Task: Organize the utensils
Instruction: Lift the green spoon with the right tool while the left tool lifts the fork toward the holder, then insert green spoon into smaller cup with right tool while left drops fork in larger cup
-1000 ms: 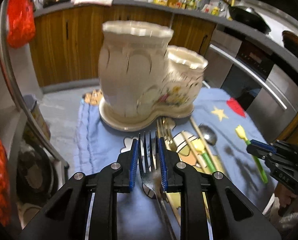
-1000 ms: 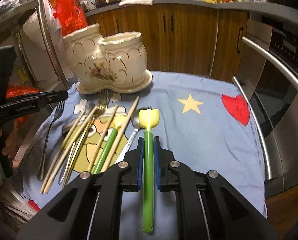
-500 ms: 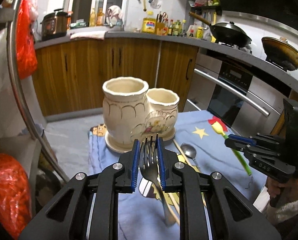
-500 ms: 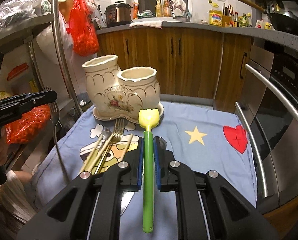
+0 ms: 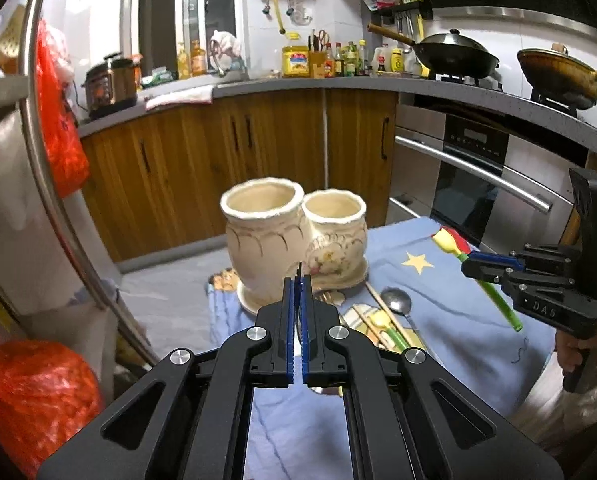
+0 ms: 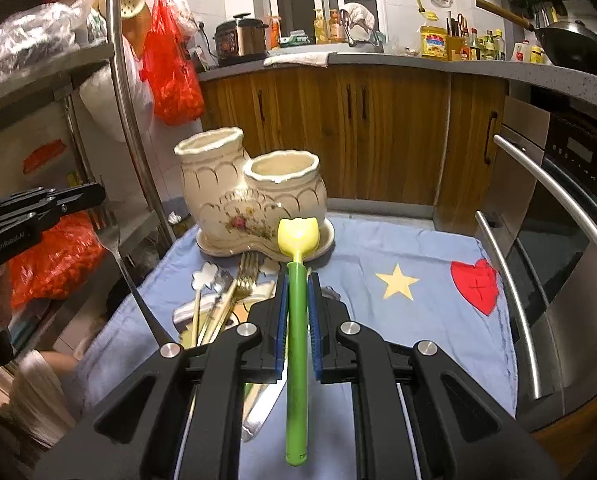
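A: From the left wrist camera, what do the containers hold?

B: The cream ceramic holder point(image 5: 294, 236) has two joined cups on one saucer, at about 12 o'clock from the left gripper point(image 5: 297, 328). Both cups look empty as far as the openings show.

A: And the gripper itself?

B: Its blue pads are clenched on a fork point(image 5: 299, 276) turned edge-on, so only a thin dark sliver pokes out above the fingertips.

A: The surface?

B: A blue cloth point(image 5: 450, 320) with a yellow star. A spoon point(image 5: 396, 301) and chopsticks point(image 5: 382, 312) lie at 1 o'clock, just in front of the holder. At 3 o'clock the right gripper point(image 5: 478, 268) holds a green spoon point(image 5: 494, 296) with a yellow tulip-shaped head, raised above the cloth. Wooden cabinets point(image 5: 234, 152), an oven point(image 5: 478, 168) and a wok point(image 5: 454, 54) ring the room.

A: Now the right wrist camera?

B: The right gripper point(image 6: 297, 320) is closed on the green spoon point(image 6: 297, 344), its yellow head pointing to 12 o'clock, toward the holder point(image 6: 254, 196), whose nearer cup shows nothing inside. At 9 o'clock the left gripper point(image 6: 94, 194) carries the fork point(image 6: 112, 236), tines up, handle hanging down. Gold forks point(image 6: 244, 276) and more cutlery lie on the cloth point(image 6: 418, 320) at 11 o'clock. A red bag point(image 6: 170, 68) hangs by the steel rack point(image 6: 126, 92).
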